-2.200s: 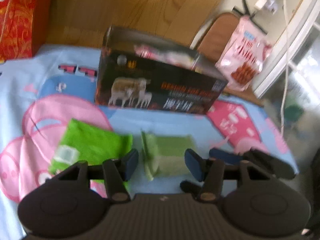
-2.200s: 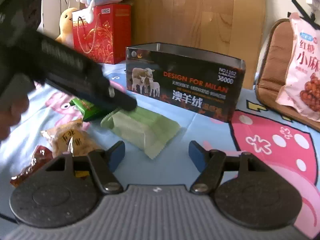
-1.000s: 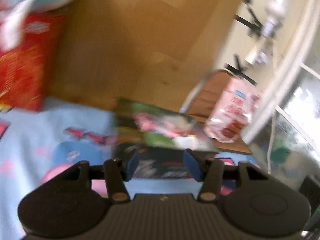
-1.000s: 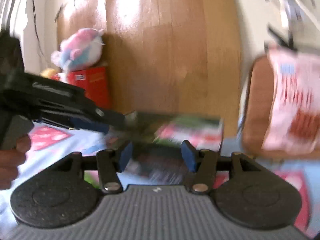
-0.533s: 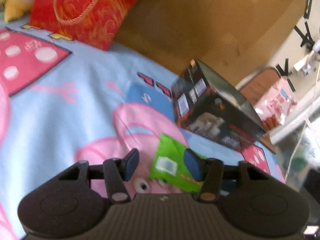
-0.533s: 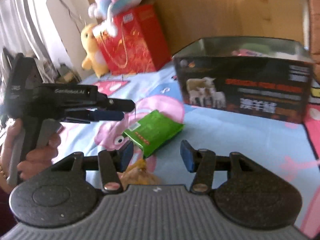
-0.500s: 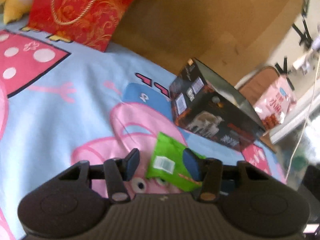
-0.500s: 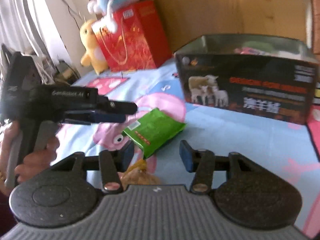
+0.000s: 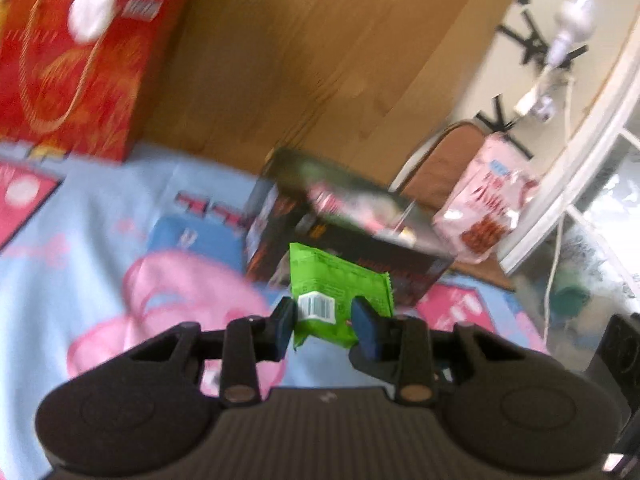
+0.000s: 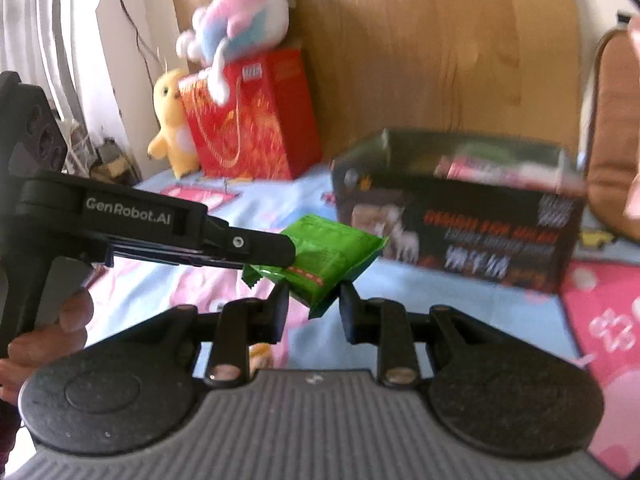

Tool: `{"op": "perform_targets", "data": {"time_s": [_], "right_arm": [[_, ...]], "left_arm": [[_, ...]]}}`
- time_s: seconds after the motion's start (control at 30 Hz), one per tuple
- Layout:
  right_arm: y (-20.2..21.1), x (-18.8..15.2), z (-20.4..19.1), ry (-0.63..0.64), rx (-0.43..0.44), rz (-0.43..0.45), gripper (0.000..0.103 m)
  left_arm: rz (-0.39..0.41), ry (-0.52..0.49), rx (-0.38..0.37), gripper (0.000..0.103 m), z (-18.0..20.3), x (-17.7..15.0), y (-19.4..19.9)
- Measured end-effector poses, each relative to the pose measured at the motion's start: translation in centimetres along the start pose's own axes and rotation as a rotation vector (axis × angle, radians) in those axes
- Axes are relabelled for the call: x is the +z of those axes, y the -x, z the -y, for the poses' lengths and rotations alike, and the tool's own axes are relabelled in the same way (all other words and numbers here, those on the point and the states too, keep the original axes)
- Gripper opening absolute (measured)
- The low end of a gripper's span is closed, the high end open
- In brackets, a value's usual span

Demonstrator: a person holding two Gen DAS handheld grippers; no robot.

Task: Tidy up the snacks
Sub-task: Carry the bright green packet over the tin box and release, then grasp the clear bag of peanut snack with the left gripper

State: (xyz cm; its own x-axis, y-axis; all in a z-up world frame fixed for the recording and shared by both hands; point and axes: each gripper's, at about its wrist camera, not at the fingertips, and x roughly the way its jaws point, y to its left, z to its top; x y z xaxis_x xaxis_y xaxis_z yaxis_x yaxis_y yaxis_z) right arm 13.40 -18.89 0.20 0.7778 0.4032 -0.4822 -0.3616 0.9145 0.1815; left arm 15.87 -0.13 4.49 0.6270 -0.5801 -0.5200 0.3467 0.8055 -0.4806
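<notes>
In the left wrist view, the left hand-held gripper (image 9: 324, 320) is closing on a green snack packet (image 9: 334, 292), its blue pads against the packet's near end by the barcode label, so the packet hangs lifted above the cartoon-print bed sheet (image 9: 100, 248). Just beyond stands the dark open-topped box (image 9: 352, 236) with other wrappers already inside; a pink snack bag (image 9: 484, 212) sits on a chair further right. In the right wrist view, the right hand-held gripper (image 10: 312, 308) has its jaws narrowing too, but the packet's lower corner only dips between them and the pads do not seem to press on it; a small orange snack (image 10: 262, 354) lies below. The left tool reaches in from the side, a hand (image 10: 48, 332) on its handle. To do this well, I would keep the left pinch firm, carry the packet level over the box's rim, and release only once it is fully above the opening.
</notes>
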Motion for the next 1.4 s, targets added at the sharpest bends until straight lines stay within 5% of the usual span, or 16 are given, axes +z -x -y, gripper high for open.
{"op": "perform_targets", "data": {"time_s": [0.2, 0.43, 0.57, 0.73, 0.97, 1.4], "right_arm": [[-0.4, 3.8, 2.0, 0.028, -0.079, 0.112, 0.030], [-5.5, 6.0, 5.0, 0.007, -0.131, 0.066, 0.034], [-5.7, 5.7, 5.2, -0.020, -0.147, 0.063, 0.039], [-0.9, 3.8, 5.0, -0.087, -0.047, 0.105, 0.043], [4.4, -3.0, 2.9, -0.095, 0.147, -0.058, 0.054], [5.3, -6.6, 0.2, -0.074, 0.116, -0.161, 0.055]], "left_arm": [[0.055, -0.062, -0.019, 0.032, 2.0, 5.0, -2.6], [0.037, -0.056, 0.078, 0.037, 1.1, 7.1, -8.1], [0.048, -0.024, 0.072, 0.039, 0.0, 6.8, -7.0], [0.080, -0.017, 0.035, 0.040, -1.3, 4.7, -1.7], [-0.085, 0.054, -0.035, 0.043, -3.9, -1.5, 1.2], [-0.214, 0.105, -0.110, 0.045, -3.1, -6.4, 1.1]]}}
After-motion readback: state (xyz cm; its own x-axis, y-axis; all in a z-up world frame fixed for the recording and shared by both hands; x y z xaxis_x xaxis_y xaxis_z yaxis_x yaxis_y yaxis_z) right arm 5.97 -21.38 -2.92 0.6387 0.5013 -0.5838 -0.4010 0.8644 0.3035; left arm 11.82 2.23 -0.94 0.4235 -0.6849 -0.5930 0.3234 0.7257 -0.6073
